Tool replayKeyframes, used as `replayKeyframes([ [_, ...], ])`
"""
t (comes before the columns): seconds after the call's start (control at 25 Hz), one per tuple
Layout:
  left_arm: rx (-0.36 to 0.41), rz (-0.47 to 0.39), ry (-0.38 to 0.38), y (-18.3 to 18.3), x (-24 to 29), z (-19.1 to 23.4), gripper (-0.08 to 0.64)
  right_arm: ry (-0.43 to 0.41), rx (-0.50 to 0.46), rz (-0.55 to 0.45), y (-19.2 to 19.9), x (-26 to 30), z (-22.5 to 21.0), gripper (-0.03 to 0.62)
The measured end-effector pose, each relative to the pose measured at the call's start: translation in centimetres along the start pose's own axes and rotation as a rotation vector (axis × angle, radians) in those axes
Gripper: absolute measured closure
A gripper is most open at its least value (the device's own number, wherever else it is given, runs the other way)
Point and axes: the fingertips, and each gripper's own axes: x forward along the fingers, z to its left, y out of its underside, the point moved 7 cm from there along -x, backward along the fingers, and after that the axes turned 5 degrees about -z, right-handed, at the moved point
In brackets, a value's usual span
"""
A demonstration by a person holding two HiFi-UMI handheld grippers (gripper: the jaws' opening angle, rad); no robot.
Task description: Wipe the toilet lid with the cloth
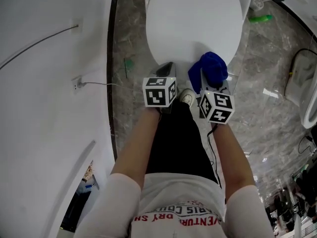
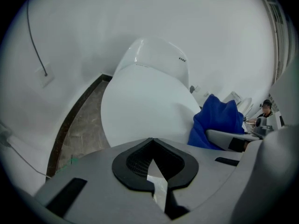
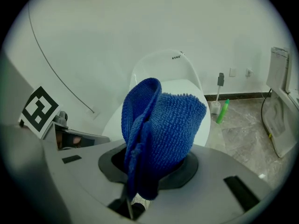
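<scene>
Pinching the blue cloth [image 3: 161, 134] in my right gripper [image 3: 145, 171], jaws clamped on a bunched fold with most of the fabric poking up past the tips. From the head view the cloth sits right at the front rim of the toilet lid [image 1: 193, 24], toward its right side. Can't tell if it's actually touching the lid or just hovering over the edge.

Lid itself is down, plain white.

My left gripper [image 2: 153, 178] is at the lid's front rim too, just left of the cloth, jaws pressed together with nothing between them.

Further out: a green bottle [image 1: 260, 18] lies on the grey marble floor [image 1: 262, 108] off the lid's right side, and a toilet brush [image 3: 219, 94] stands near it by the wall. Left of the lid there's a white wall [image 1: 49, 98] with a thin cable [image 1: 39, 41] running across it.
</scene>
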Motion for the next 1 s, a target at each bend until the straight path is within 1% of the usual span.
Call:
replayKeyframes([
  [0.12, -0.020, 0.025, 0.001, 0.6, 1.1, 0.5, 0.554, 0.004, 0.010, 0.017, 0.9, 0.9, -0.4, 0.498],
  [0.28, -0.008, 0.045, 0.001, 1.2, 1.9, 1.0, 0.554, 0.004, 0.037, 0.038, 1.9, 1.9, -0.7, 0.497],
  [0.4, -0.001, 0.041, -0.001, 1.3, 2.1, 1.2, 0.554, 0.002, 0.026, 0.036, 2.1, 2.5, -0.8, 0.497],
  [0.52, -0.005, 0.060, -0.006, 1.1, 2.3, 1.2, 0.554, 0.007, 0.009, 0.044, 2.0, 2.9, -0.7, 0.497],
  [0.68, -0.007, 0.080, 0.019, 0.8, 1.9, 1.0, 0.554, 0.006, 0.027, 0.106, 1.3, 2.7, -0.6, 0.498],
  [0.72, -0.003, 0.069, 0.037, 0.5, 1.5, 0.8, 0.554, 0.000, 0.035, 0.125, 1.0, 2.5, -0.5, 0.497],
  [0.8, 0.019, 0.012, 0.062, -0.6, 0.2, 0.0, 0.554, -0.019, 0.059, 0.146, -0.2, 2.0, -0.3, 0.499],
  [0.92, 0.058, -0.110, 0.077, -3.2, -1.6, -1.0, 0.554, -0.047, 0.055, 0.105, -2.7, 1.5, 0.3, 0.499],
  [1.0, 0.051, -0.194, 0.091, -5.1, -2.5, -1.2, 0.554, -0.059, 0.020, 0.075, -4.4, 1.5, 1.0, 0.499],
])
